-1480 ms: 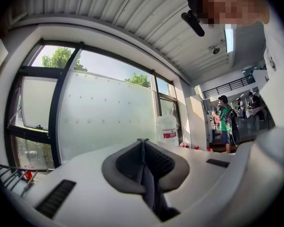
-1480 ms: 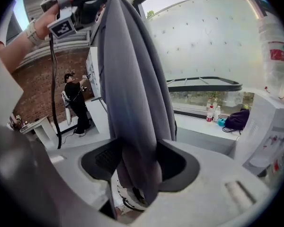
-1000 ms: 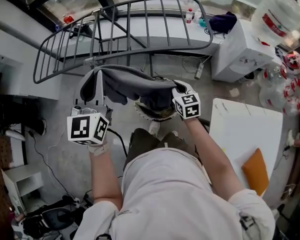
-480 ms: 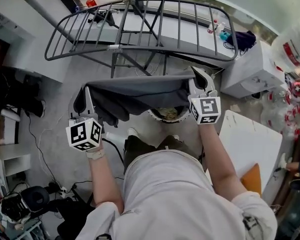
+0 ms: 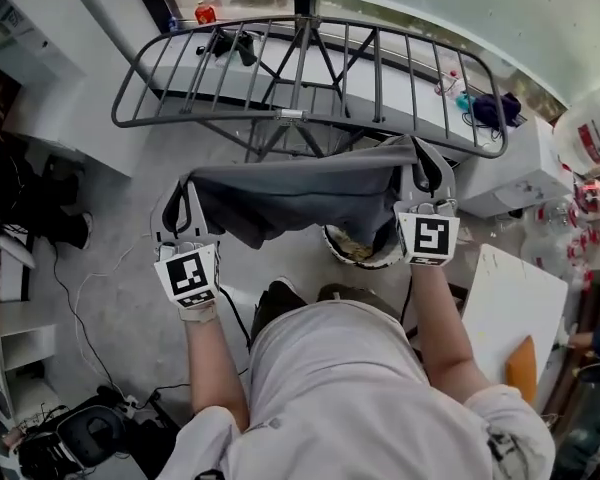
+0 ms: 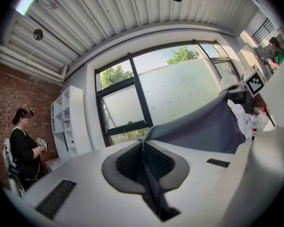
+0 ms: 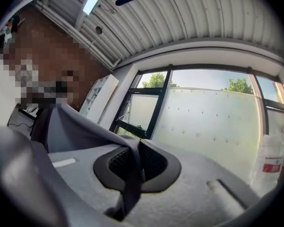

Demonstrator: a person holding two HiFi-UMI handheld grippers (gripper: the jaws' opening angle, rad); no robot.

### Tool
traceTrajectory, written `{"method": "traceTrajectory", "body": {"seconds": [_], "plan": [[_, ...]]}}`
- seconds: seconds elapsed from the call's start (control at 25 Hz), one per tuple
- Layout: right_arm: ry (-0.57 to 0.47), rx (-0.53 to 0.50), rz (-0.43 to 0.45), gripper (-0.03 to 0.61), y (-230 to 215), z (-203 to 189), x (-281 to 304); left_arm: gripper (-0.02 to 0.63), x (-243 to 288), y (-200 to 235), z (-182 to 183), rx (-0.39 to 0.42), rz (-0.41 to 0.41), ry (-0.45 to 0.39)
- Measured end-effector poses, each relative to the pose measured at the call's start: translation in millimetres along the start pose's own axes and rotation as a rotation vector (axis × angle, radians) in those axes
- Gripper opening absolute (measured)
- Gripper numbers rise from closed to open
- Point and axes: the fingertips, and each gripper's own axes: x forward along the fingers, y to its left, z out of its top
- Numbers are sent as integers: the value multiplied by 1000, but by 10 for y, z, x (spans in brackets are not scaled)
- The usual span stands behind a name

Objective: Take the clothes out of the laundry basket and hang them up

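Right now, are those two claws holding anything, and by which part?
Yes: one grey garment, stretched between them. The left gripper pinches one end of its upper edge, the right gripper the other end.

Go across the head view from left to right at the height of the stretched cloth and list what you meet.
left claw → grey garment → right claw → white cabinet
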Motion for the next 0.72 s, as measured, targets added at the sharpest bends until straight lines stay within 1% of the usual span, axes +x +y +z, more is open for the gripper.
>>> {"method": "traceTrajectory", "body": {"seconds": [0.08,0.2,0.4,0.56,0.72], "plan": [[12,-13,-8,12,237,48,193,8,61,274,-86,10,-1,-6],[19,-17,10,12,586,156,508,9,153,697,-139,30,15,-18],[-13,-63,72,12,1085,412,1015,8,245,1379,-136,47,98,-39],[-35,-111,109,12,1378,492,1558,8,457,1810,-187,75,161,-37],[-53,-103,121,12,1564,514,2221,9,873,2176,-257,103,196,-26]]}}
